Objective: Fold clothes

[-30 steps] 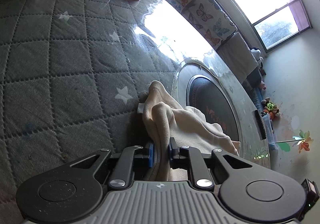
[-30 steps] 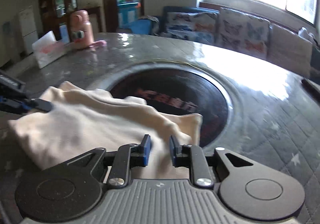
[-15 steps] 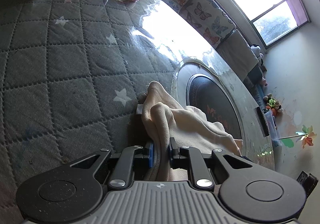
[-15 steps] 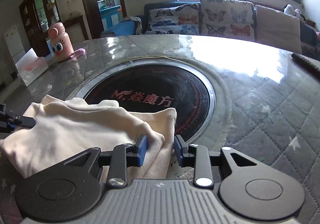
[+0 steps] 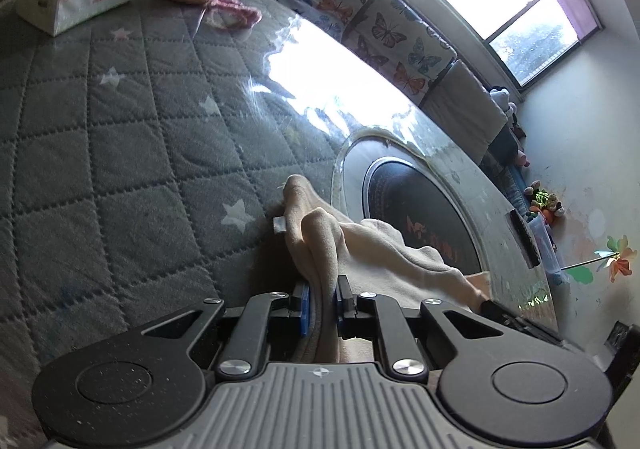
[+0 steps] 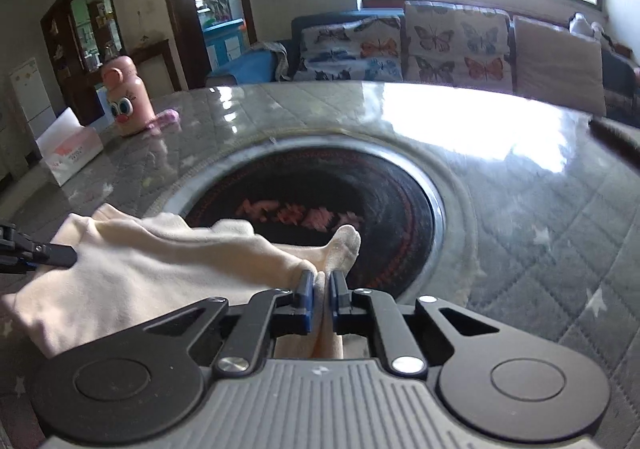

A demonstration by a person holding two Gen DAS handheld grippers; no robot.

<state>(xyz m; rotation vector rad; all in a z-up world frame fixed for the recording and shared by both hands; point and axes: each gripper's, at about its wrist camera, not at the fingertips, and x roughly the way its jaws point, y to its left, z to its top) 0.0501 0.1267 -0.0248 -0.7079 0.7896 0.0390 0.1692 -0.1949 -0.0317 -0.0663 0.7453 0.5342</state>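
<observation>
The cream garment [image 6: 132, 273] lies on the quilted bench [image 5: 120, 169], partly over the rim of the dark round inset [image 6: 320, 209], with its long axis running between the two hands, so neither is nearer. The left hand-held gripper [image 5: 322, 305] is clamped on one bunched end. The right hand-held gripper [image 6: 320, 301] pinches the opposite end, its jaws closing on the folded edge. The coming fold likely turns on carrying both ends the same way.

The garment [image 6: 132, 273] lies on the table [image 6: 540, 209], overlapping its round inset [image 6: 384, 185].
</observation>
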